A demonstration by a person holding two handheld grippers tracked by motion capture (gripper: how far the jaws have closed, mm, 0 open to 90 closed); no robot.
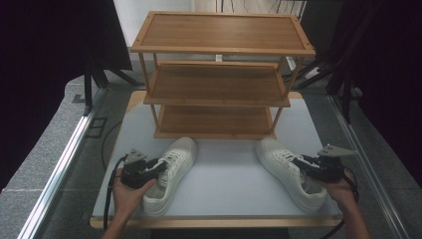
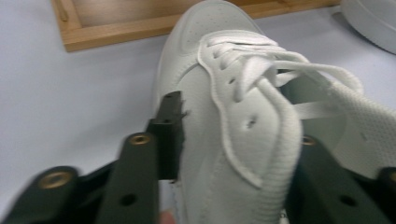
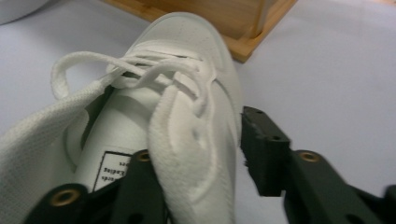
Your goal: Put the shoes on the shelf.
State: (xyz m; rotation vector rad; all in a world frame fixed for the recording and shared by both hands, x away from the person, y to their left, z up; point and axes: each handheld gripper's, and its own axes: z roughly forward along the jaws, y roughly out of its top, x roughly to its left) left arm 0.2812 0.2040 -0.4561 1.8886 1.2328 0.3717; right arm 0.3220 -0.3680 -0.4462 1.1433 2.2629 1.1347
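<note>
A grey table [image 1: 224, 184] fills the middle of the high view, its near edge running just beyond the person's hands; open room lies between the two shoes and along the front strip. On the far half stands a wooden three-tier rack [image 1: 219, 74], its bottom frame close to both shoe toes; all three tiers are bare. The left shoe [image 1: 171, 172], white and laced, lies with its toe just short of the rack's base and its heel near the table's front edge; the right shoe [image 1: 291, 172] lies apart from it, toe toward the rack's right corner, heel near the front right corner. The left gripper [image 1: 158, 167] straddles the outer side wall of the left shoe, one jaw inside the opening, one outside against the wall; whether it already presses I cannot tell. The right gripper [image 1: 303, 162] straddles the right shoe's side wall likewise; a gap shows at its outer jaw.
</note>
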